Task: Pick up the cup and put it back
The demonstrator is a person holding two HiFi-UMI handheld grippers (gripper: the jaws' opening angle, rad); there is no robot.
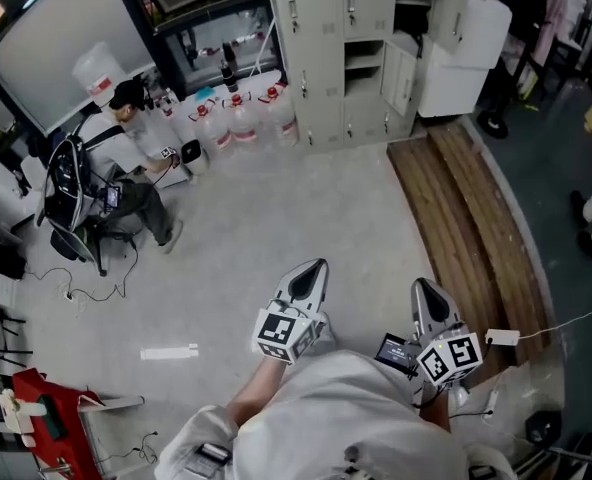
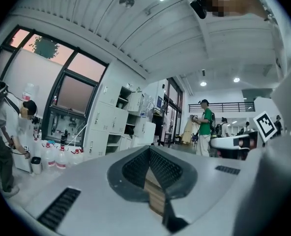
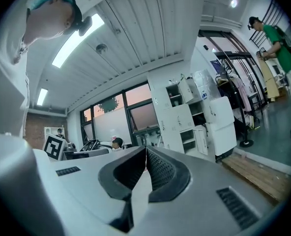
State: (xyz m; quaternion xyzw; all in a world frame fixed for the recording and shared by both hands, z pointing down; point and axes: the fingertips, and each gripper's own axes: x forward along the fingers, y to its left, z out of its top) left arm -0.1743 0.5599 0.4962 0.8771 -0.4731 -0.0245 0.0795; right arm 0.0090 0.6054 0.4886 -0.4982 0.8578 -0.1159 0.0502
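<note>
- Nearest us, the left gripper [image 1: 316, 268] and the right gripper [image 1: 422, 290] are held side by side and apart, just ahead of the wearer's pale shirt [image 1: 346, 408]; each carries its marker cube [image 1: 288, 334] at the rear, and both point forward, away from the body
- In the left gripper view the left gripper [image 2: 149, 154] has its ribbed pads meeting at the tips, nothing between them; only a sliver of gap opens lower down
- In the right gripper view the right gripper [image 3: 145, 154] is likewise pressed together and empty; both views take in much ceiling, so we read the jaws as tilted upward
- We cannot find the cup in any view
- Between the two grippers, behind the fingertips, sits a small dark screen [image 1: 396, 351]
- Straight ahead of both sets of fingers lies open grey floor [image 1: 276, 218], with plenty of room to move
- Behind and left of the left fingers a white strip [image 1: 169, 352] lies flat on that floor
- Ahead and right of the right fingers, wooden planks [image 1: 476, 218] edge the floor in a long curve
- Far ahead and left of the left fingers a seated person [image 1: 126, 158] works beside a row of water bottles [image 1: 241, 118]
- Farthest ahead, pale lockers [image 1: 336, 48] close off the floor; off to the right a person in a green shirt [image 2: 204, 127] stands
</note>
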